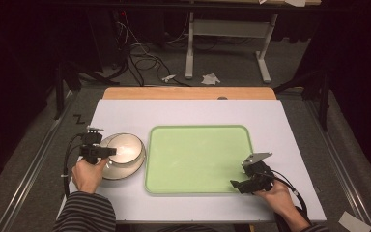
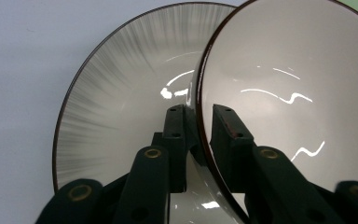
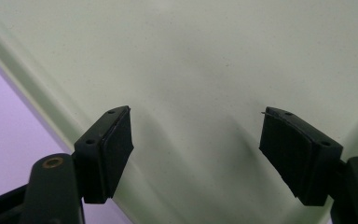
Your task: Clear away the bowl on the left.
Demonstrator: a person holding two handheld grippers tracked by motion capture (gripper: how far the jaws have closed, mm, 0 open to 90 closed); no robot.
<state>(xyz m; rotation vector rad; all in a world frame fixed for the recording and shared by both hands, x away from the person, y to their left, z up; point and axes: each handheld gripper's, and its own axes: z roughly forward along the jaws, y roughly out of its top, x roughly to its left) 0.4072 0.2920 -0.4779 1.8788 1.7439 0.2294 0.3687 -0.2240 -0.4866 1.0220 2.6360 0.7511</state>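
A white bowl (image 1: 125,146) with a dark rim stands on a pale, streaked plate (image 1: 124,174) at the table's left, beside a light green tray (image 1: 198,128). My left gripper (image 1: 107,152) grips the bowl's near-left rim. In the left gripper view, the bowl (image 2: 284,70) has one jaw inside its wall and the other outside, over the plate (image 2: 121,93); the left gripper (image 2: 199,112) is shut on that wall. My right gripper (image 1: 236,183) hovers at the tray's near right corner. In the right gripper view, the right gripper (image 3: 196,135) stands open over bare tray (image 3: 191,56), nothing between its pads.
The white table top (image 1: 188,111) has a wooden strip (image 1: 188,93) along its far edge. Beyond it the floor holds a desk frame (image 1: 224,29), cables (image 1: 140,53) and crumpled paper (image 1: 211,79). Metal rails (image 1: 34,164) run along both sides of the table.
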